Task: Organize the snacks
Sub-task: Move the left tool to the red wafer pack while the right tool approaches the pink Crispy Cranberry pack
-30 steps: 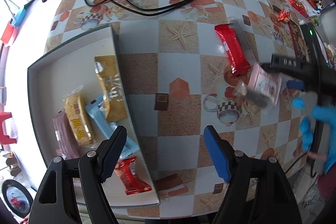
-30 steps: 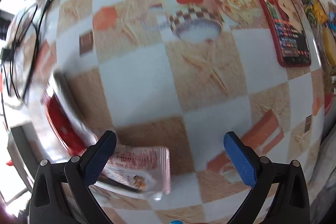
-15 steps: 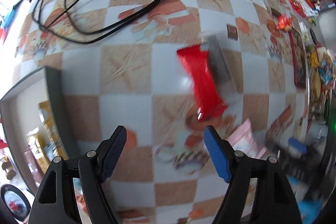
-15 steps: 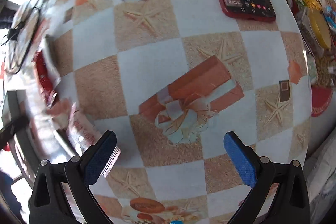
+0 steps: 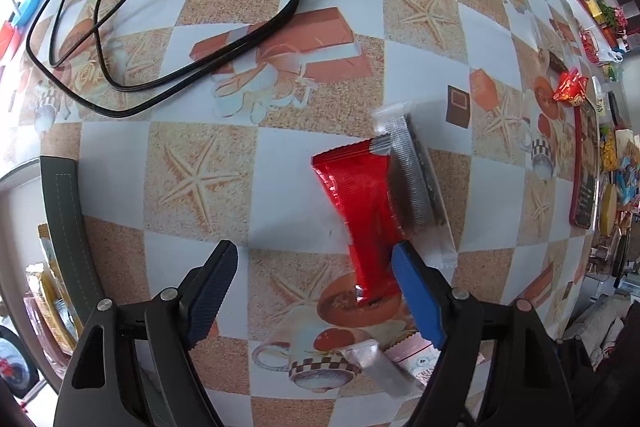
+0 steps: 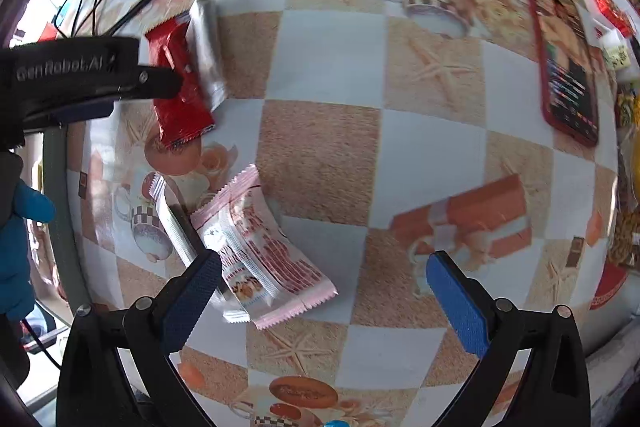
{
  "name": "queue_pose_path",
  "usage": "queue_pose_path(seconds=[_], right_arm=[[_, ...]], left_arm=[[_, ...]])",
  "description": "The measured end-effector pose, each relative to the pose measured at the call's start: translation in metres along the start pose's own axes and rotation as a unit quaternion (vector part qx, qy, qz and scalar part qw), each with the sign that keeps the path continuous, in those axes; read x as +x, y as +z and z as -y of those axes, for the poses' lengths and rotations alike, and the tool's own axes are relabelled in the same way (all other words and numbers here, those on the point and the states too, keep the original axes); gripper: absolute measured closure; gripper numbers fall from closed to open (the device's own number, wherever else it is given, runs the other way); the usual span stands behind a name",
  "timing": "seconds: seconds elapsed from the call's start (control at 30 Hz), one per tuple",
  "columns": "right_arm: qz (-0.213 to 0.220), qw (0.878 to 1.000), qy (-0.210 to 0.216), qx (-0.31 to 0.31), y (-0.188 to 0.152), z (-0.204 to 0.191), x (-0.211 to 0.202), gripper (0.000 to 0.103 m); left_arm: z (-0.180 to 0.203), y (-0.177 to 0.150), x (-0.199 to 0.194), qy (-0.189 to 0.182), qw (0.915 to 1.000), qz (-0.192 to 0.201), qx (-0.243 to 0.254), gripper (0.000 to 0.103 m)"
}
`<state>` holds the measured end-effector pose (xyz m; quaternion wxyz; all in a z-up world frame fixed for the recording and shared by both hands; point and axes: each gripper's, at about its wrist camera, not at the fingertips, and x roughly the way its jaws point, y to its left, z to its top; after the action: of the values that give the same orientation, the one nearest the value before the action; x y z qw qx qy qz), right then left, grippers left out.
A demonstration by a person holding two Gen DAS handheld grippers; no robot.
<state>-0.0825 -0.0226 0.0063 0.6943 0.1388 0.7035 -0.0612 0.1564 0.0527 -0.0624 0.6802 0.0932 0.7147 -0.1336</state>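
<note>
Red snack packet is lying beside the wide-open left gripper; right gripper is hanging wide, holding nothing, over the pink packet

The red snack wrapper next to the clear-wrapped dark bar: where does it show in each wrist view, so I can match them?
Left wrist view: the red snack wrapper lies right of centre, its lower end beside the left gripper's blue finger.
Right wrist view: it lies upper left, partly under the left gripper's black body.
Shared landmark: the clear-wrapped dark bar along its side.
</note>
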Motion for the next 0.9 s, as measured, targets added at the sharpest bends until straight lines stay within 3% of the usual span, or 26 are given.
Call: queue_pose_path(seconds=[0.07, 0.3, 0.57, 0.73, 0.9], right_arm=[[-0.005, 1.000, -0.002, -0.008, 0.021, -0.029, 0.015, 0.000], [-0.024, 0.999, -0.004, -0.033, 0.036, -0.054, 0.037, 0.000], [-0.026, 1.000, -0.014, -0.004, 0.046, -0.024, 0.048, 0.000], [-0.032, 0.998, -0.040, -0.042, 0.048, -0.041, 0.053, 0.000], [-0.029, 0.998, -0.049, -0.035, 0.049, -0.049, 0.056, 0.000]], left_arm=[[0.001, 0.000, -0.003, 0.006, 1.0000, 0.005, 0.005, 0.021], [0.012, 0.007, 0.009, 0.002, 1.0000, -0.007, -0.005, 0.020], [0.022, 0.016, 0.023, 0.032, 0.9995, -0.004, 0.003, 0.020], [0.022, 0.024, 0.026, 0.050, 0.9983, 0.001, 0.030, 0.018], [0.025, 0.025, 0.029, 0.051, 0.9980, 0.004, 0.036, 0.015]])
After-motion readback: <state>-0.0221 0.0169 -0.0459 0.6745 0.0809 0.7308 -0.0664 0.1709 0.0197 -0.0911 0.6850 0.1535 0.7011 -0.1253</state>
